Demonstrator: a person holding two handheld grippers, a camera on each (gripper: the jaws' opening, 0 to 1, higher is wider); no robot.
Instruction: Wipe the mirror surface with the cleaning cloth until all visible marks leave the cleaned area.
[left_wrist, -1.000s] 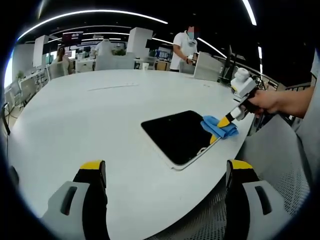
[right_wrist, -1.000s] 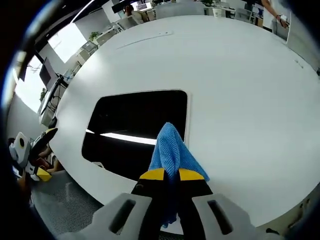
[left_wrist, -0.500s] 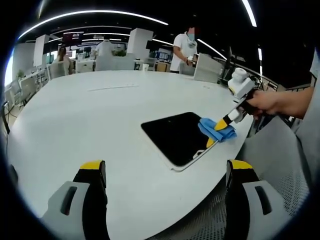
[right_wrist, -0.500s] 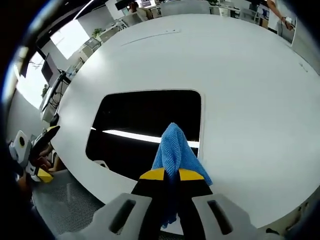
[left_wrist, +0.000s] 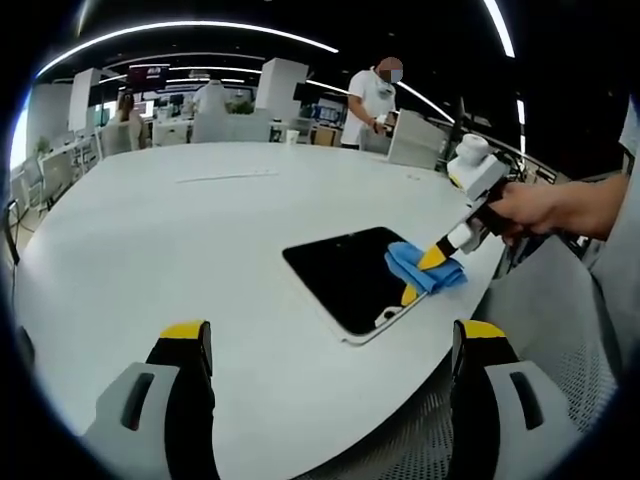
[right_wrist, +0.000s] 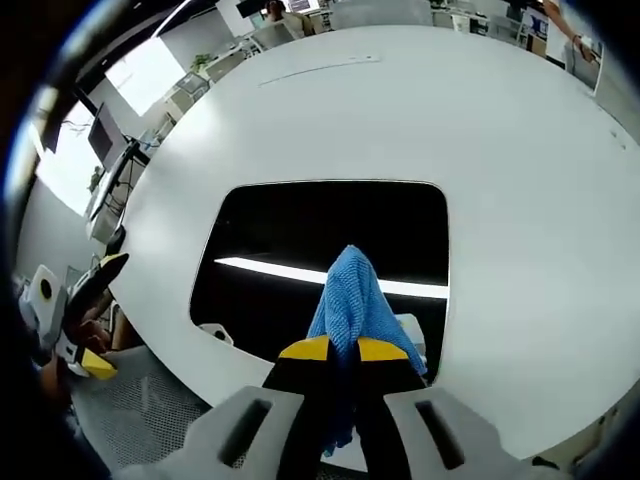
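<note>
Large white table (left_wrist: 180, 230); open office, ceiling light strips (left_wrist: 190, 25), bright windows (right_wrist: 140, 75).

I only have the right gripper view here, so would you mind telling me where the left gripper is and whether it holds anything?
Observer: The left gripper hangs over the near part of the white table, short of the mirror, with its fingers wide apart and nothing between them.
Operator: Thank you. Does the cloth actually sit on the glass?
Observer: Yes, from the side the blue cloth lies on the mirror's far right edge, pinched by the right gripper.
Operator: Is anyone near the table?
Observer: A person in a white shirt stands at its far side.
</note>
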